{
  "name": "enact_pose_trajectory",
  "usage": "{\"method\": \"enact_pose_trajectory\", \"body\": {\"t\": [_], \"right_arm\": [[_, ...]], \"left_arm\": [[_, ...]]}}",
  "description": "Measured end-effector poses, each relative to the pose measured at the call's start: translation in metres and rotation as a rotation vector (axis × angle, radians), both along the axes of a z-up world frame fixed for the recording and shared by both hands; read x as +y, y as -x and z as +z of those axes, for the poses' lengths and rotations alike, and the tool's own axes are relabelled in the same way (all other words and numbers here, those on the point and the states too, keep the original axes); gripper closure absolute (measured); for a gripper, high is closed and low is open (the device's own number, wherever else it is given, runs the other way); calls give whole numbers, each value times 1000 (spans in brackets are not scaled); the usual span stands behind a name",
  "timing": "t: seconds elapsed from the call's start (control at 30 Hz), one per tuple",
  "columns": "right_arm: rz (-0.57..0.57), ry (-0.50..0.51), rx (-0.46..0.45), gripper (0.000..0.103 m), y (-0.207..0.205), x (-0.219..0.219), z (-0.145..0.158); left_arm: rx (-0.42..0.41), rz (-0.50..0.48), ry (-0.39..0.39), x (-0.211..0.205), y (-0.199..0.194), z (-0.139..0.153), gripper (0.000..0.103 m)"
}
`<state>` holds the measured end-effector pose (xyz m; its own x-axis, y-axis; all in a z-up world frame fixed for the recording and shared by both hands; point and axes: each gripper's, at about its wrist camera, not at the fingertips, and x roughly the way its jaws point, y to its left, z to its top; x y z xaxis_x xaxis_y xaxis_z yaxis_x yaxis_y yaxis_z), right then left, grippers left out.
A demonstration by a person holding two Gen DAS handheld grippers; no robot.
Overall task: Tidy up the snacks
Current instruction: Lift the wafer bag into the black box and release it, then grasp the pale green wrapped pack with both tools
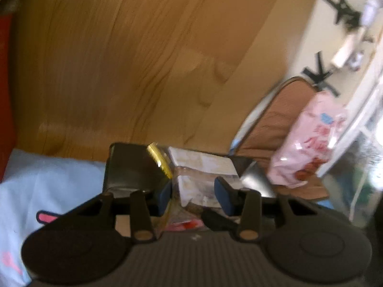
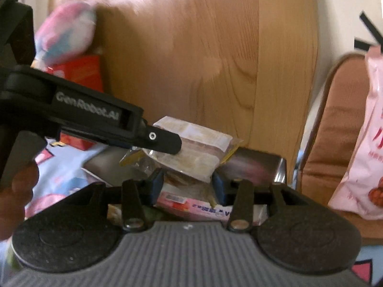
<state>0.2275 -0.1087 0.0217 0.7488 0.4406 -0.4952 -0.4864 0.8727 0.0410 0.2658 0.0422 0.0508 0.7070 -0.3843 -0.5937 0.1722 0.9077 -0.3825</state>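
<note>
On the blue printed cloth (image 1: 47,179) by the wooden panel (image 1: 131,59), our left claw (image 1: 194,195) and right claw (image 2: 188,185) both clamp one clear snack pack (image 2: 194,148).

Glossy clear-plastic snack packet (image 1: 203,167) over a shiny metal tin (image 1: 124,165); smooth wood-grain headboard (image 1: 119,59) behind; pink bag (image 1: 308,141) apparently glossy plastic; pale cloth sheet (image 1: 47,181).

Left claw (image 1: 193,195): blue pads closed against the sides of a clear-wrapped snack pack (image 1: 203,174).
Snack pack: pale filling, gold edge on its left, sitting over a metal tin (image 1: 126,167).
Pink packet (image 1: 184,226): under the snack pack, nearest the camera, mostly hidden.
Pink bag (image 1: 308,138): right of the tin, upright on a brown cushion (image 1: 270,124).
Wooden panel (image 1: 134,59): behind the tin.
Light blue cloth (image 1: 47,181): left of the tin.
</note>
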Motion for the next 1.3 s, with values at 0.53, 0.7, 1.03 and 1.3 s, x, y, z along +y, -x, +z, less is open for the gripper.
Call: {"method": "enact_pose_trajectory", "body": {"t": [0.53,0.7,1.03,1.3], "right_arm": [[261,-193,90,67,155,23,-14],[334,-62,84,68,171,60,-20],[365,-131,279,73,227,12,-39],[300,-116,226,71,255,-12,-33]], "left_arm": [[27,188,127,120,171,-35,56],[84,156,124,106,178,-52,68],[91,-43,93,51,256,-66,72],[27,-136,17,24,268,-49,67]]}}
